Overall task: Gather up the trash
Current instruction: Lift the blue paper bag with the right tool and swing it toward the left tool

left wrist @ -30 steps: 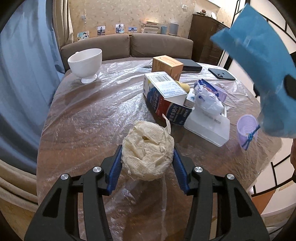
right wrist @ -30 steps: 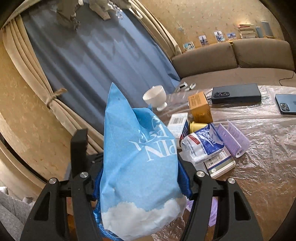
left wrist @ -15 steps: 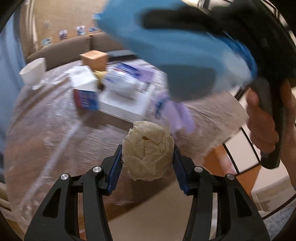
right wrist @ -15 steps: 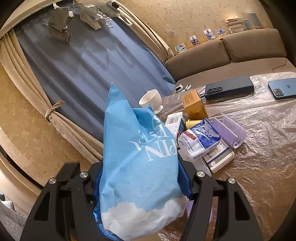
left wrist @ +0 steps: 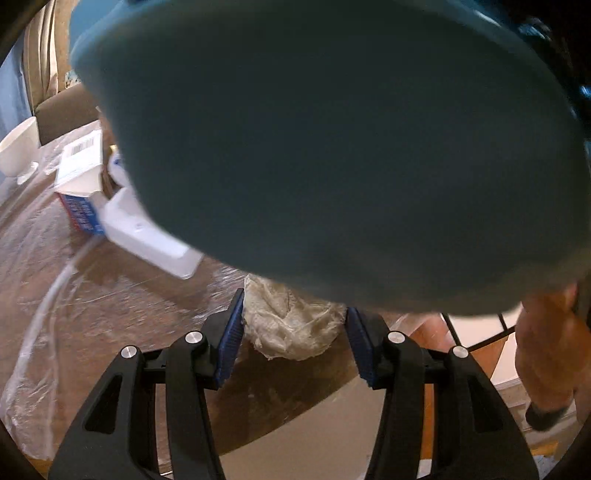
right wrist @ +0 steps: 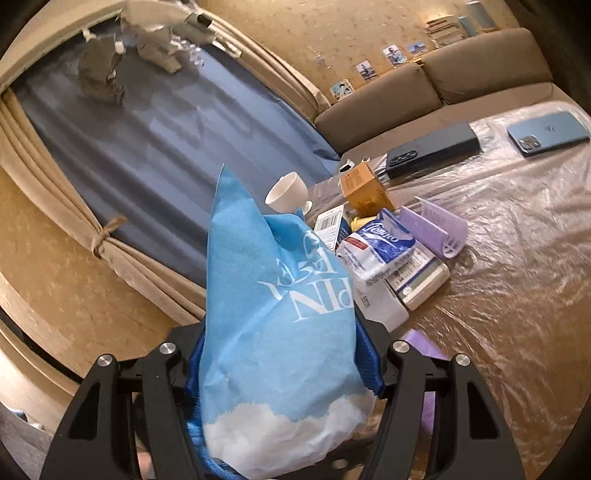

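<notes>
Living room, warm indoor light. Walls (right wrist: 55, 266) papered in tan with a faint pale pattern. Wide blue curtain (right wrist: 147, 147) across the window side, flanked by beige drapes (right wrist: 122, 254) gathered with a tie-back. Grey-beige valance swags (right wrist: 99, 70) hang along the top. Brown sofa (right wrist: 436, 77) against the far wall, two back cushions visible. Small photos (right wrist: 365, 70) pinned in a row on the wall above it. Stack of books (right wrist: 443, 29) on a ledge behind the sofa. Round wooden table (right wrist: 517, 266) covered by a crinkled clear plastic sheet (left wrist: 48, 258). Pale floor (left wrist: 295, 443) visible below the table edge.
</notes>
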The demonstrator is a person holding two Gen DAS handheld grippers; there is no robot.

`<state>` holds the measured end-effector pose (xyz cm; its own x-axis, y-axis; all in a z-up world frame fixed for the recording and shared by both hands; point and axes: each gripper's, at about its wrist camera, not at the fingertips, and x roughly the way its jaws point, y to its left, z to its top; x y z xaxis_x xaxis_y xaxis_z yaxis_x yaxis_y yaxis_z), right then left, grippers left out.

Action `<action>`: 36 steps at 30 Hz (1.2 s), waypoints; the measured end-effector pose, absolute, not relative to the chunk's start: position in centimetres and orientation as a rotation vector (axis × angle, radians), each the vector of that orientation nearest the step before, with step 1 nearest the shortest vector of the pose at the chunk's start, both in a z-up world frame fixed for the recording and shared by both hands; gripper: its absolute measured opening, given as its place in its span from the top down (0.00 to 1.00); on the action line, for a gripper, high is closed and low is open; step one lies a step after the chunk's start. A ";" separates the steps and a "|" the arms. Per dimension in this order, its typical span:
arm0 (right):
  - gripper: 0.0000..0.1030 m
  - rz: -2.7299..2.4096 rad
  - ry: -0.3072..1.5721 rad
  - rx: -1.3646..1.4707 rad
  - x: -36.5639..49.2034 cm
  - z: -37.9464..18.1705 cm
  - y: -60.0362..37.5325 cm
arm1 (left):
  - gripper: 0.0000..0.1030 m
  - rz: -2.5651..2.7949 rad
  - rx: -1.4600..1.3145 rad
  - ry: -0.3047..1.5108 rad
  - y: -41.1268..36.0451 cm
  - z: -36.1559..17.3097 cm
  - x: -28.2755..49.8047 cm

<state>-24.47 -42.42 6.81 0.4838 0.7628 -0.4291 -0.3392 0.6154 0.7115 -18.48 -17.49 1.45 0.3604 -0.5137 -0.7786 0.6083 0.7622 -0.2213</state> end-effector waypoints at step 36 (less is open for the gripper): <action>0.16 0.601 0.801 0.131 -27.0 5.5 -37.3 | 0.49 -0.493 0.018 0.934 -7.4 1.4 -17.9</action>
<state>-26.95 -37.28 5.46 0.5398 0.5516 -0.6359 -0.4556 0.8266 0.3303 -17.90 -7.40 1.42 0.4923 -0.3986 -0.7738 0.4137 0.8893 -0.1948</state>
